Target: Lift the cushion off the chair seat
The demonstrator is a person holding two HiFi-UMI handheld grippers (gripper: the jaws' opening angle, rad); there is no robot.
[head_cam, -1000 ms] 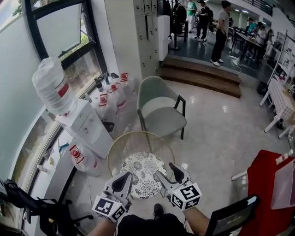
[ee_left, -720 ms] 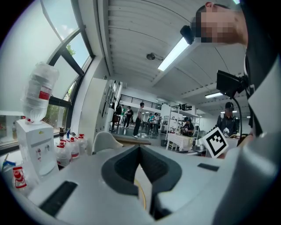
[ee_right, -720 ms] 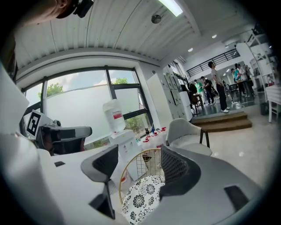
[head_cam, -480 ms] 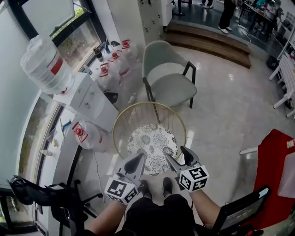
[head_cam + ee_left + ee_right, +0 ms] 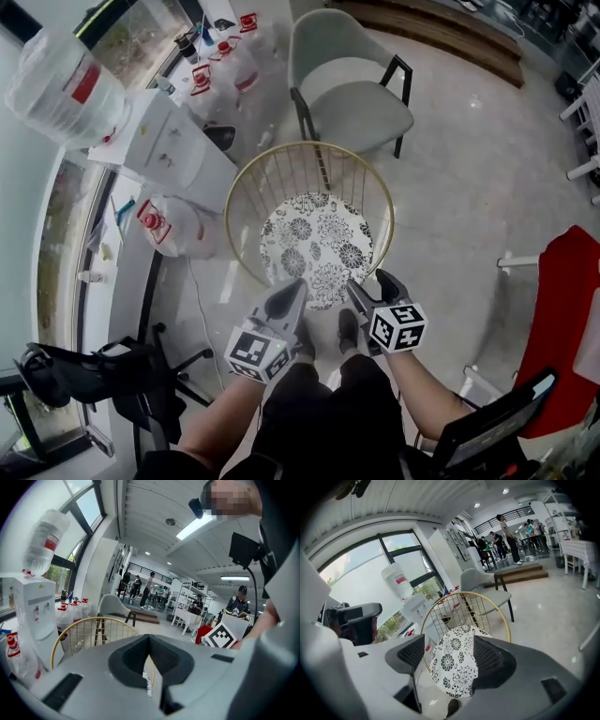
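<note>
A round cushion (image 5: 317,246) with a black and white flower print lies on the seat of a gold wire chair (image 5: 231,202). My left gripper (image 5: 292,286) hangs just before the cushion's near edge, its jaws shut with nothing between them. My right gripper (image 5: 368,284) hovers at the near right edge of the cushion with its jaws open. In the right gripper view the cushion (image 5: 457,660) shows through the gap of that gripper (image 5: 450,641), beyond the pads and not touched. In the left gripper view the closed tips of my left gripper (image 5: 149,637) point over the chair's rim (image 5: 70,625).
A water dispenser (image 5: 178,141) with a bottle stands left of the chair, with bagged jugs (image 5: 169,225) beside it. A grey armchair (image 5: 352,84) stands behind. A black office chair (image 5: 103,375) is at the near left, a red cover (image 5: 562,309) at the right. The person's shoes (image 5: 347,328) are under the grippers.
Both grippers have come down toward the cushion's near edge. The right gripper's jaws have spread wider. The head view has tilted further down over the wire chair.
</note>
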